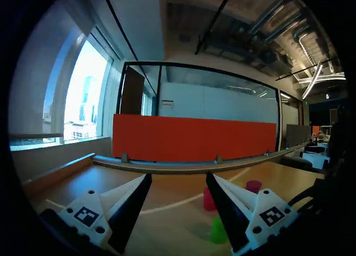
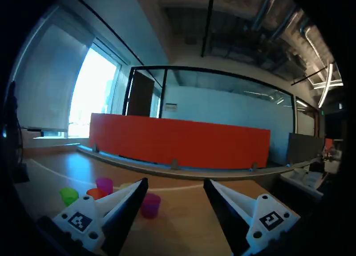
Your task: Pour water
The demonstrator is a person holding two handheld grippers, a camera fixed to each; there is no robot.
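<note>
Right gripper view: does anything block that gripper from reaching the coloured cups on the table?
Nothing visible does. The open right gripper hangs over the wooden table; the purple cup sits nearest, beside one finger, with the magenta cup, orange cup and green cup farther off.

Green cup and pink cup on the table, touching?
Apart. The right gripper view shows the green cup and the pink cup with bare tabletop between them.

Small translucent plastic cups. Left gripper view: red cup [image 1: 208, 199] btwn the jaws, just inside the right one; green cup [image 1: 218, 230] nearer, same side; magenta cup [image 1: 253, 186] beyond the right jaw. Right gripper view: purple cup [image 2: 150, 205] upright, just inside the left jaw (partly hidden); orange cup [image 2: 95, 194] left of that jaw.
</note>
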